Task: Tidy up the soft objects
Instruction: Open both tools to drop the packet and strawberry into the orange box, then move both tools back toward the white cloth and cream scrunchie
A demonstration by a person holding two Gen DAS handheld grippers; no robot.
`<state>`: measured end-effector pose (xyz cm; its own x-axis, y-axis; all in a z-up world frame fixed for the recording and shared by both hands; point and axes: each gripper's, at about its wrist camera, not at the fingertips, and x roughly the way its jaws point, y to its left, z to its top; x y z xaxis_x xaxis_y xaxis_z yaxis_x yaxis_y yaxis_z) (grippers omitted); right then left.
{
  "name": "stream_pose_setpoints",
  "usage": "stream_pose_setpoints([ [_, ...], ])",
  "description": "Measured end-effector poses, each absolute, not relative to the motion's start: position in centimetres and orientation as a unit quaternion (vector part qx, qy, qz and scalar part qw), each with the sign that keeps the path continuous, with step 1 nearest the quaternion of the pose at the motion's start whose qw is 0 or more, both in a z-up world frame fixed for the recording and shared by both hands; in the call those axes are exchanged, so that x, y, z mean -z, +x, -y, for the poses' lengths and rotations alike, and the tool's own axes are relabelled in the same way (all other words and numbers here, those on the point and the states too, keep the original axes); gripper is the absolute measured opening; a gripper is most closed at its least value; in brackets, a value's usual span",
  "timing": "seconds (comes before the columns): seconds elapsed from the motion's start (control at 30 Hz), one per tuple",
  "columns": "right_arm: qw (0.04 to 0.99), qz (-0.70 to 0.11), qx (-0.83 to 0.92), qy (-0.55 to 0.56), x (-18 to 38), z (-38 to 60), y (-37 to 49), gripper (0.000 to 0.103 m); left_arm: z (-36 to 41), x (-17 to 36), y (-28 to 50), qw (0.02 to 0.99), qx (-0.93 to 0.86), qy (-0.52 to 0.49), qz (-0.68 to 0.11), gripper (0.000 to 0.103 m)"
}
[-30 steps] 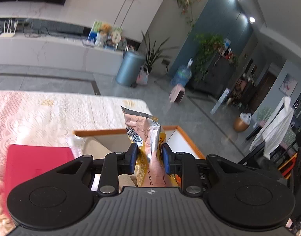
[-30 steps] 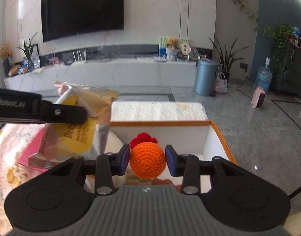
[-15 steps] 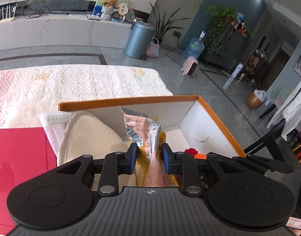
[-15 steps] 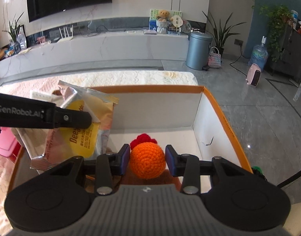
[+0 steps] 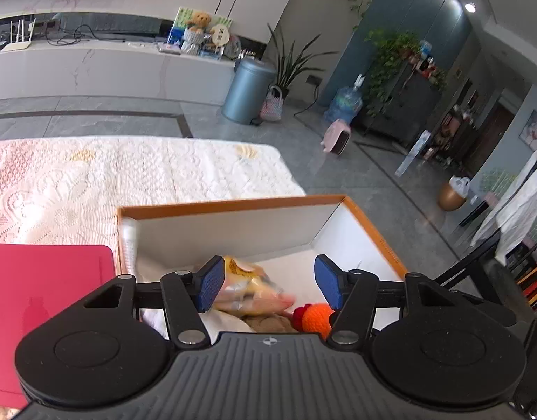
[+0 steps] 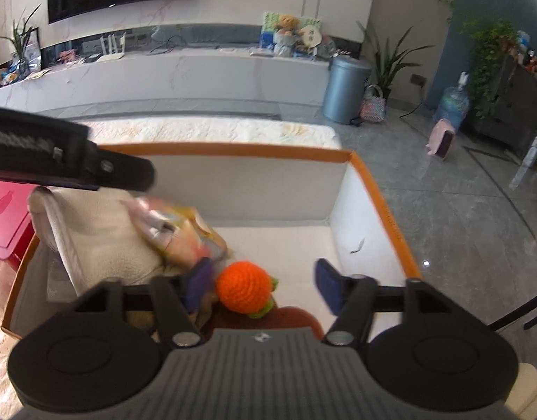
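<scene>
Two grippers: both held over box point(image 6: 370, 189)
left gripper point(image 5: 264, 281): jaws opening, snack bag point(image 5: 249, 288) dropped between, not pinched
right gripper point(image 6: 259, 285): jaws opening, orange ball point(image 6: 243, 288) released, lying in box
snack bag: leaned on cushion point(image 6: 103, 234)

my feeds are bright and evenly lit, mostly soft daylight. in the left wrist view two ceiling spotlights point(image 5: 470, 7) burn white at the upper right, and the grey floor point(image 5: 338, 175) carries a pale sheen. in the right wrist view a small glint sits on the floor at right. the fisheye bends walls and counter lines hard toward the edges, and the corners go black. the snack bag point(image 6: 184, 234) smears with motion blur in both views, and the near blue pad at centre left of the right view is soft too. shadows are faint.
</scene>
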<state>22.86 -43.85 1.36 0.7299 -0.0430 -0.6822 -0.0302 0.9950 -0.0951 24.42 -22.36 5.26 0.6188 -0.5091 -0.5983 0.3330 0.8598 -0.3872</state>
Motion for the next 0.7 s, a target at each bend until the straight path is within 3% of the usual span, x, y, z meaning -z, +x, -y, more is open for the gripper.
stream_pose_setpoints([
  [0.23,0.943,-0.328,0.014,-0.047,-4.0,42.1,20.2,0.081,20.4,-8.4,21.6,0.912,0.242,-0.112,-0.312,0.074],
  [0.7,0.971,-0.227,-0.038,0.066,-5.8,33.1,11.5,0.087,13.0,-11.2,12.0,0.960,0.188,-0.043,-0.203,0.077],
])
